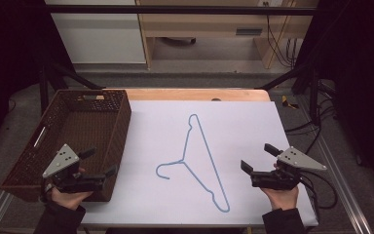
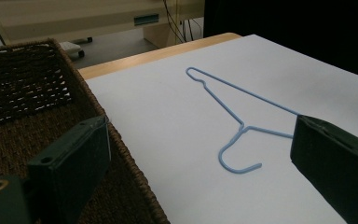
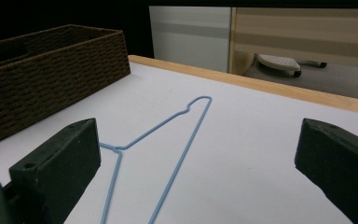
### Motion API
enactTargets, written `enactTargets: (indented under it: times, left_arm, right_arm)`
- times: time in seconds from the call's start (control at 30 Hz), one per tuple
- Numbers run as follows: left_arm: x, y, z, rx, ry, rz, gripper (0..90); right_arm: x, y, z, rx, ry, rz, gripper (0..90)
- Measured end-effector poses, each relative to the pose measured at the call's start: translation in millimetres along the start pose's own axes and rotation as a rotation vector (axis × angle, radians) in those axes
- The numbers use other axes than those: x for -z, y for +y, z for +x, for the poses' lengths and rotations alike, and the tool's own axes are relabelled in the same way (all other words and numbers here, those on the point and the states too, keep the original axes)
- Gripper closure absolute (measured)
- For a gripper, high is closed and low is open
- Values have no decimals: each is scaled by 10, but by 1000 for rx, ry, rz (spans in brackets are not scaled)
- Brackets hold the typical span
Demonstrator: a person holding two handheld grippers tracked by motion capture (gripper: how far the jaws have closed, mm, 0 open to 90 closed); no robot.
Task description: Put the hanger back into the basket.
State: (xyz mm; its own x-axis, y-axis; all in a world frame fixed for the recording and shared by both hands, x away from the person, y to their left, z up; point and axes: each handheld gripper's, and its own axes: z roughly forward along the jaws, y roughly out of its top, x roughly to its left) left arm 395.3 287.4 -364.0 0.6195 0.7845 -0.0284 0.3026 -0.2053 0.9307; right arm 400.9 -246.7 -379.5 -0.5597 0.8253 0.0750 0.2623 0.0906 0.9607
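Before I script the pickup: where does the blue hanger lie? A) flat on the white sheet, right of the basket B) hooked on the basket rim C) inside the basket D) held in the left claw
A: the hanger lies flat on the white sheet, apart from the basket and both claws.

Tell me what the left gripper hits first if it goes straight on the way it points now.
Probably the blue hanger. The left gripper is open over the basket's right wall, aimed across the white sheet at the hanger's hook. Depth is hard to judge; it might pass above it.
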Motion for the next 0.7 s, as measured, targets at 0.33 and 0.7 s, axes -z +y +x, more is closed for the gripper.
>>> enactTargets:
  times: [0.33, 0.7]
  left_arm:
    - [28, 14, -2, 2, 9, -8, 46]
    - [-33, -8, -24, -4, 2, 9, 47]
  right_arm:
    - [-21, -1, 11, 0, -12, 39, 24]
    - [-158, 41, 173, 53, 2, 99, 28]
